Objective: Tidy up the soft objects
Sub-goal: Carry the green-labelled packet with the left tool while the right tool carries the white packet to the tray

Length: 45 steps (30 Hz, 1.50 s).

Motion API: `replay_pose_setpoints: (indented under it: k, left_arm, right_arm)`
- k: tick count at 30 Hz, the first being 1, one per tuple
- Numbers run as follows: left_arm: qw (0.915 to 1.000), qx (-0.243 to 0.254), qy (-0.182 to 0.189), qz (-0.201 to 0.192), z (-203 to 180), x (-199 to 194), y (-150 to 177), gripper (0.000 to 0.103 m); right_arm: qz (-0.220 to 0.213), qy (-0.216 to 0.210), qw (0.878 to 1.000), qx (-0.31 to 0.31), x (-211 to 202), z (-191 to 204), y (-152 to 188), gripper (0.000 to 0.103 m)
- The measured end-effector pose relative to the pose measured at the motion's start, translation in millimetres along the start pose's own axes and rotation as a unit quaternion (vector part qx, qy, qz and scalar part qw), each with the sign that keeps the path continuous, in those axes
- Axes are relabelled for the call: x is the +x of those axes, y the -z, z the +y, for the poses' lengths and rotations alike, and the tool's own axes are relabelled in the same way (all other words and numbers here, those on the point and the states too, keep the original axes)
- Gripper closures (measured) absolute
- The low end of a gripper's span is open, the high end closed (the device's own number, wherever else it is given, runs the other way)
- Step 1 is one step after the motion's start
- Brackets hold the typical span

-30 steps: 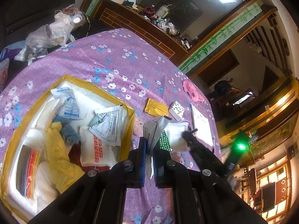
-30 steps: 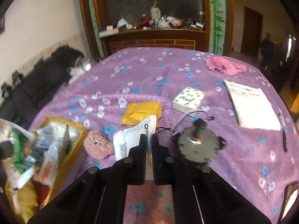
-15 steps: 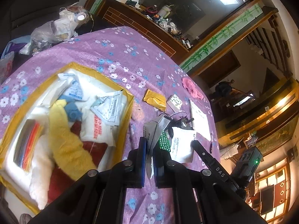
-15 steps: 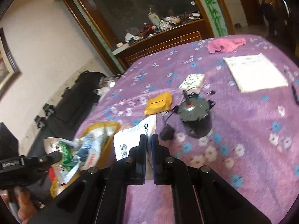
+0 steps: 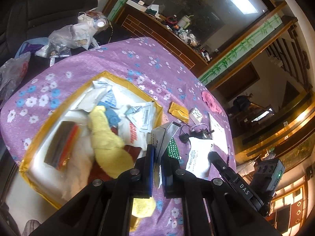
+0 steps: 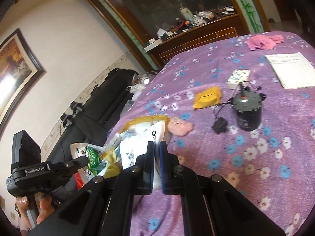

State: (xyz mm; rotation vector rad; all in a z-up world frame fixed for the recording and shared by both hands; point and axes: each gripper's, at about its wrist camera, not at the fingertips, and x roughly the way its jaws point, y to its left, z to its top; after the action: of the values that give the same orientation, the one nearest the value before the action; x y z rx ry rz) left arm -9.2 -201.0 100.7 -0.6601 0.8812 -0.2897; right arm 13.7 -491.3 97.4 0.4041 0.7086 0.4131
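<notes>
On my left, the yellow-rimmed white box [image 5: 157,106] on the purple flowered tablecloth [image 5: 126,59] already holds most of the soft things, I judge: a limp yellow plush toy [image 5: 106,137], white printed sachets [image 5: 141,116], a blue cloth scrap and a flat packet with red and silver edges. My left gripper [image 5: 157,167] hangs at the box's near right corner, its jaws pinching a thin white packet with green print [image 5: 167,137] that stands upright and creased between them. My right gripper [image 6: 157,165] is pressed tight on a flat white plastic pouch with black text [image 6: 135,147], held above the box's edge, its sheet bowing loosely.

Both pieces are not yet dropped in. Further right on the cloth lie a small pink fuzzy pad [image 6: 180,126] just beside the box, a crumpled yellow pouch [image 6: 207,97] and, well apart, a pink crumpled cloth [image 6: 263,41]; these look left to gather. The black cylindrical motor [image 6: 248,110] and paper booklet [image 6: 289,70] probably stay out.
</notes>
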Motion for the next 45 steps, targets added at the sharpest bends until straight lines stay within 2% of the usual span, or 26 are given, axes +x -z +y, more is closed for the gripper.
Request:
replay_pose_setpoints:
  k: [9, 20, 32, 37, 40, 45]
  left_arm:
    - [0.9998, -0.017, -0.004, -0.008, 20.0, -7.3, -3.5, 0.098]
    - [0.9995, -0.03, -0.007, -0.002, 34.3, 0.1, -12.8, 0.098]
    - [0.9994, -0.026, -0.02, -0.011, 44.8, 8.5, -42.6, 0.098]
    - [0.9996, -0.008, -0.026, -0.003, 45.5, 27.4, -58.7, 0.098]
    - [0.9994, 0.008, -0.032, 0.012, 44.8, 47.1, -64.7, 0.098]
    - [0.9963, 0.031, -0.077, 0.022, 50.9, 76.0, -69.4, 0.098]
  right_arm:
    - [0.015, -0.01, 1.0, -0.013, 15.2, 20.5, 5.2, 0.098]
    - [0.029, -0.014, 0.999, -0.012, 33.9, 25.0, 0.7, 0.098]
    - [0.038, -0.016, 0.999, 0.004, 64.1, 20.4, -17.8, 0.098]
    - [0.046, 0.001, 0.999, -0.013, 91.5, 30.7, -23.9, 0.098]
    - [0.041, 0.033, 0.998, -0.032, 110.4, 37.6, -29.6, 0.098]
    - [0.048, 0.058, 0.996, -0.052, 134.3, 42.9, -28.1, 0.097]
